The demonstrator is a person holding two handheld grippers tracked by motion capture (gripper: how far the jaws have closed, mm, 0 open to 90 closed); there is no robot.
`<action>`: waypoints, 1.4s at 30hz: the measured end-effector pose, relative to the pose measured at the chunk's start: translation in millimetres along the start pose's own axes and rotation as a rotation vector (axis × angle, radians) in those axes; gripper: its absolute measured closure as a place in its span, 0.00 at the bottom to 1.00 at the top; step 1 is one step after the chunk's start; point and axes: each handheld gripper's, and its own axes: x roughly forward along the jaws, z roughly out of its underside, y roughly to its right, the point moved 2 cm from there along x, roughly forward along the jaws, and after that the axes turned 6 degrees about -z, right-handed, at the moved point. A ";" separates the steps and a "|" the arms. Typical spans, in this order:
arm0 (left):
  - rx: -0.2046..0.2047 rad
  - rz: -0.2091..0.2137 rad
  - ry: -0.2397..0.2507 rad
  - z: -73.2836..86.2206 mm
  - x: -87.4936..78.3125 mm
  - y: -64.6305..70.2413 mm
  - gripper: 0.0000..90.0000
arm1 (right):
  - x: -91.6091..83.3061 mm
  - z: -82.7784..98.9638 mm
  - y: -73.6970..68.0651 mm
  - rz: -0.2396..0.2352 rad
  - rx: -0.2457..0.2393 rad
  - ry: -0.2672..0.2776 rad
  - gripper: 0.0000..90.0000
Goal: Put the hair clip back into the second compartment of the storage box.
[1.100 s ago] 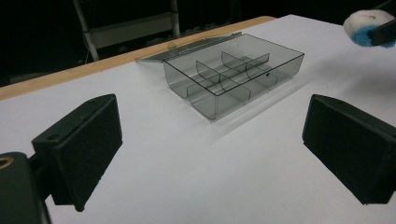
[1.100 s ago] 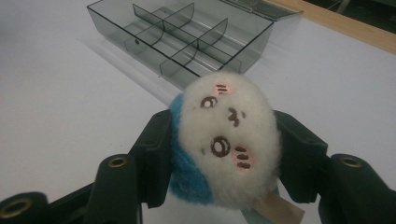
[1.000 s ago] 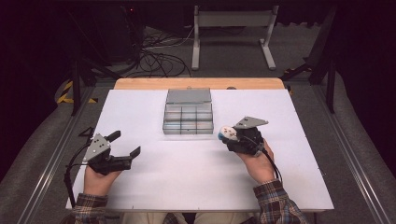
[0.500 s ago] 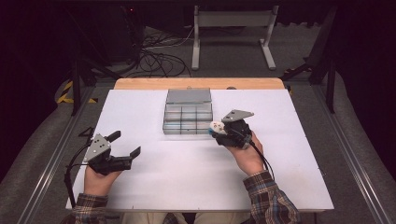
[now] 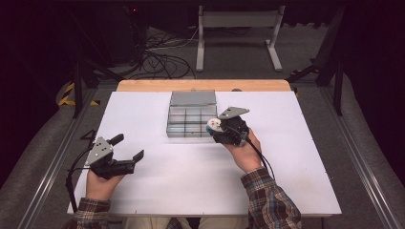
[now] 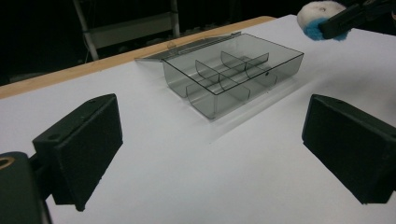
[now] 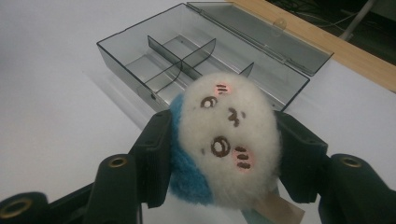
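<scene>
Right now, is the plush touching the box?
Apart. The left gripper view shows the plush, clamped in the right gripper, in the air above the table, clear of the box.

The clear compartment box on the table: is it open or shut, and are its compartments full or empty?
Open and empty. The compartment box has its lid folded back flat, and the divided sections hold nothing.

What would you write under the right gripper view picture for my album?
Right gripper clamps a fluffy white-and-blue plush toy above the open, divided clear box.
</scene>
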 end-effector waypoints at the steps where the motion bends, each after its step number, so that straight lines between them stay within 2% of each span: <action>1: 0.001 0.000 -0.002 -0.1 -0.2 0.3 0.06 | 1.3 -0.9 -0.4 0.002 0.002 0.002 0.49; 19: 0.002 0.005 -0.008 1.7 1.6 0.9 0.06 | 21.0 -15.8 -3.3 0.014 -0.027 -0.006 0.49; 23: 0.008 0.012 -0.016 2.5 2.6 1.4 0.06 | 25.5 -19.2 -3.6 0.011 -0.033 -0.009 0.49; 25: 0.027 0.014 -0.025 3.3 3.7 1.4 0.06 | 27.8 -20.7 -4.4 0.008 -0.043 -0.013 0.49; 28: 0.020 0.018 -0.029 3.8 4.7 2.6 0.06 | 31.3 -22.7 -5.3 0.010 -0.054 -0.021 0.49; 31: 0.034 0.019 -0.032 3.6 4.7 2.6 0.06 | 36.1 -25.7 -5.3 0.012 -0.063 -0.030 0.49; 42: 0.040 0.008 -0.030 3.4 3.6 2.7 0.06 | 51.3 -37.1 -2.3 0.010 -0.047 -0.028 0.49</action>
